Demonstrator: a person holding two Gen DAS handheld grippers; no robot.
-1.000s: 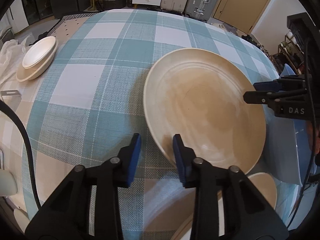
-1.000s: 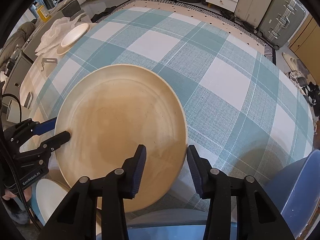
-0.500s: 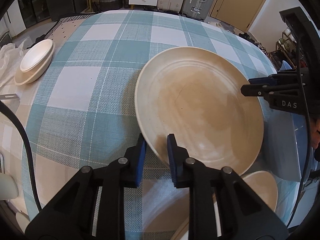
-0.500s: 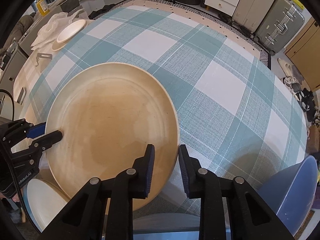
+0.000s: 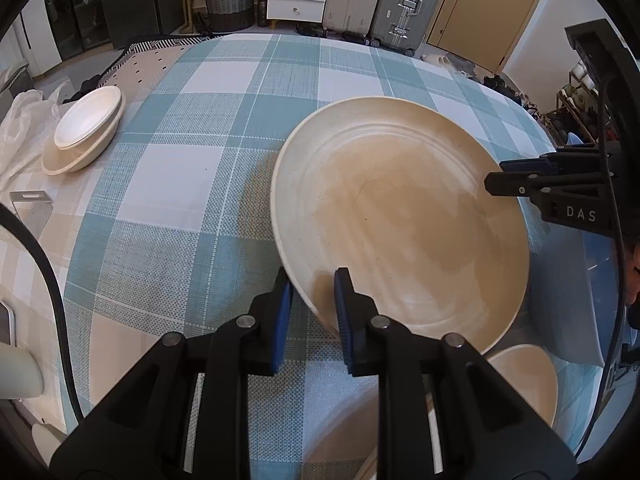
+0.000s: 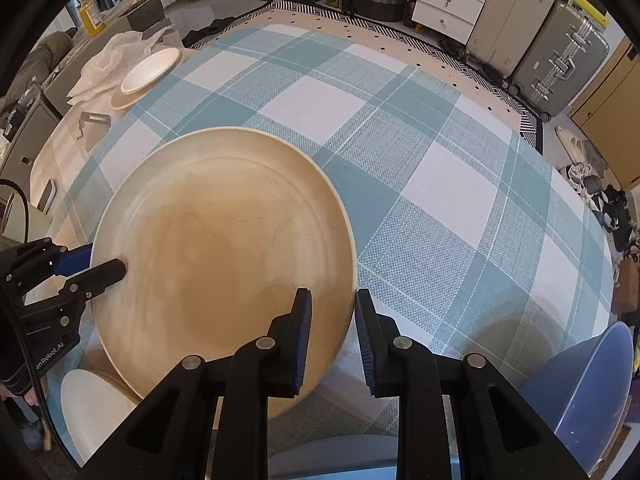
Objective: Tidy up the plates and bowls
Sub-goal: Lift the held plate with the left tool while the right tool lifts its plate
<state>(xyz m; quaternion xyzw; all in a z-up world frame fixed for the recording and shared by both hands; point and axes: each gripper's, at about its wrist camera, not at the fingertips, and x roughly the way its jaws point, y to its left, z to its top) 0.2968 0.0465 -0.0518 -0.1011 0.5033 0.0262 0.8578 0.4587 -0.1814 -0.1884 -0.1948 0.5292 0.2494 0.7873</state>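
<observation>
A large beige plate [image 5: 400, 220] [image 6: 224, 248] sits over the checked tablecloth [image 5: 180, 184] near the front of the table. My left gripper [image 5: 310, 304] [image 6: 108, 268] is shut on the plate's left rim, one pad on top and one beneath. On the opposite rim my right gripper [image 6: 332, 308] [image 5: 500, 176] is shut the same way. Smaller cream plates [image 5: 520, 376] [image 6: 92, 408] lie partly hidden under the big plate's near edge. A white bowl stacked on a cream plate [image 5: 86, 124] [image 6: 148, 70] stands at the far left of the table.
A blue bowl [image 6: 588, 392] [image 5: 568, 300] sits beside the big plate at the table's front right. A metal bracket [image 5: 30, 200] [image 6: 94, 118] and a white plastic bag [image 5: 16, 128] lie near the far stack. Suitcases and drawers stand beyond the table.
Both grippers' jaws have closed from open onto the big plate's rim, the left on one side and the right on the other. The plate has barely shifted.
</observation>
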